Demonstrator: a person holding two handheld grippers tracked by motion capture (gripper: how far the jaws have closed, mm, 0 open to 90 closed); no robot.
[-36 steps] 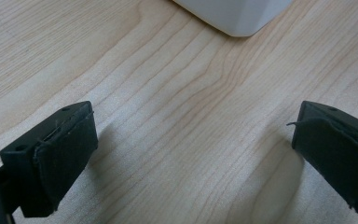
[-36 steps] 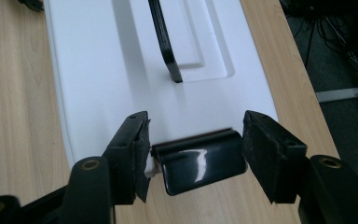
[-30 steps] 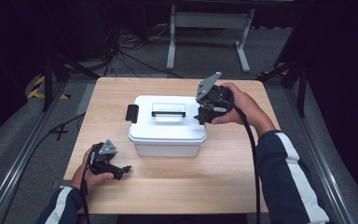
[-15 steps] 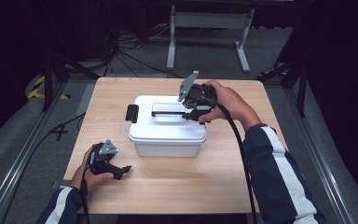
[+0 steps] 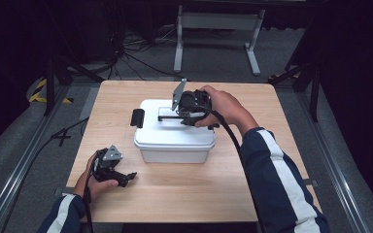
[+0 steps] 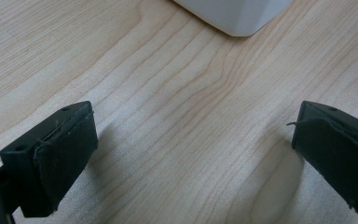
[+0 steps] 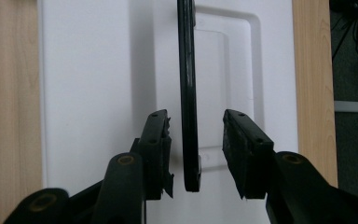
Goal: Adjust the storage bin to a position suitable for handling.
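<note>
High view: right gripper (image 5: 171, 115) has moved in from the 3 o'clock side over the white lidded box (image 5: 174, 141) at table centre; left gripper (image 5: 126, 175) idle at the box's 8 o'clock.

Left gripper view: jaws wide, bare tabletop (image 6: 182, 116) between.

Right gripper view: jaws have just been closing, now narrow, straddling the raised black handle (image 7: 188, 93) without touching. Grasp looks imminent.

smooth white plastic box (image 5: 174, 141) – matt wood table (image 5: 252, 179)
</note>
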